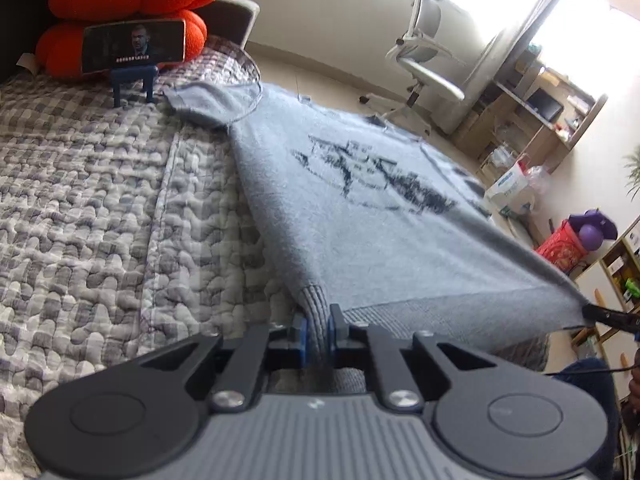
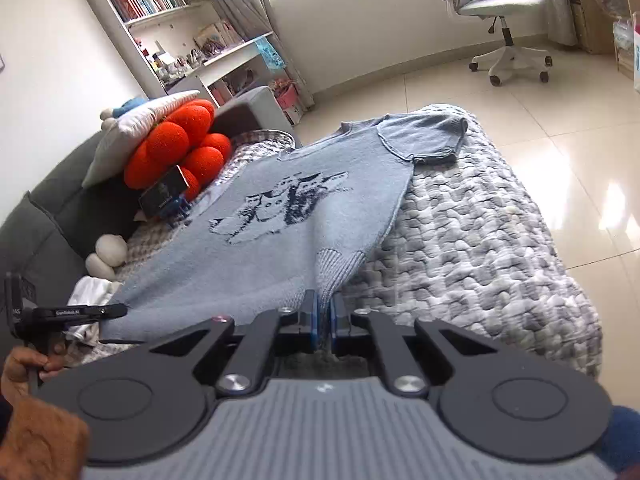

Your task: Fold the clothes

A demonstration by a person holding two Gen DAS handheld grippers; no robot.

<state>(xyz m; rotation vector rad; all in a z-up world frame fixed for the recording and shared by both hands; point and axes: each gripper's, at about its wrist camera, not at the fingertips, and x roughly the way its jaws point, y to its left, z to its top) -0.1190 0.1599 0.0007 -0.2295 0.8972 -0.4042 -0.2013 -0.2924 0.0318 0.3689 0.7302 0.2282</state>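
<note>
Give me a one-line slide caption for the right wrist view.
Right gripper pinches the ribbed hem of a blue knit sweater stretched over a quilted bed.

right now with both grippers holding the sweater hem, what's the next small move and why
Probably carry the hem forward toward the collar. The left gripper and right gripper each pinch a ribbed corner of the blue sweater, lifted taut off the quilt, while its sleeve end lies flat.
</note>
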